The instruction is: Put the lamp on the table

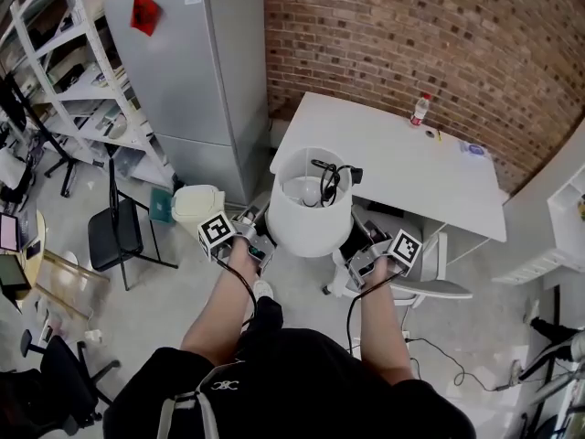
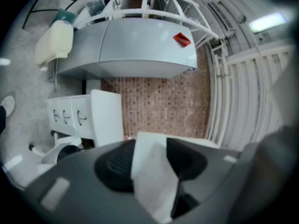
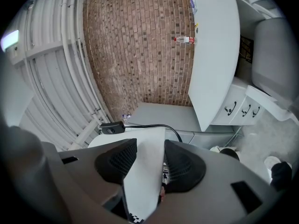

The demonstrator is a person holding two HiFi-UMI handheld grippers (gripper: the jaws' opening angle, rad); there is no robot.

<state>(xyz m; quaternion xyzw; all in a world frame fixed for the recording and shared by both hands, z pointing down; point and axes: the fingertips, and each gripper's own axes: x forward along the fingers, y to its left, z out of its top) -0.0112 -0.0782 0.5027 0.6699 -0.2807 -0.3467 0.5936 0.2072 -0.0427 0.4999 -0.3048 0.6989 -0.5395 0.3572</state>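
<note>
The left gripper (image 1: 259,241) and right gripper (image 1: 358,262) each clamp the white cylindrical lamp (image 1: 309,222) by its thin shade wall between ribbed black fingers (image 3: 187,164).

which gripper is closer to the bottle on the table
Right. The right gripper clamps the lampshade on the side toward the bottle; the left gripper clamps the opposite side, farther off.

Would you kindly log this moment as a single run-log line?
lamp: held in air, not yet on table | left claw: shut on lamp | right claw: shut on lamp | cord: inside lamp
</note>
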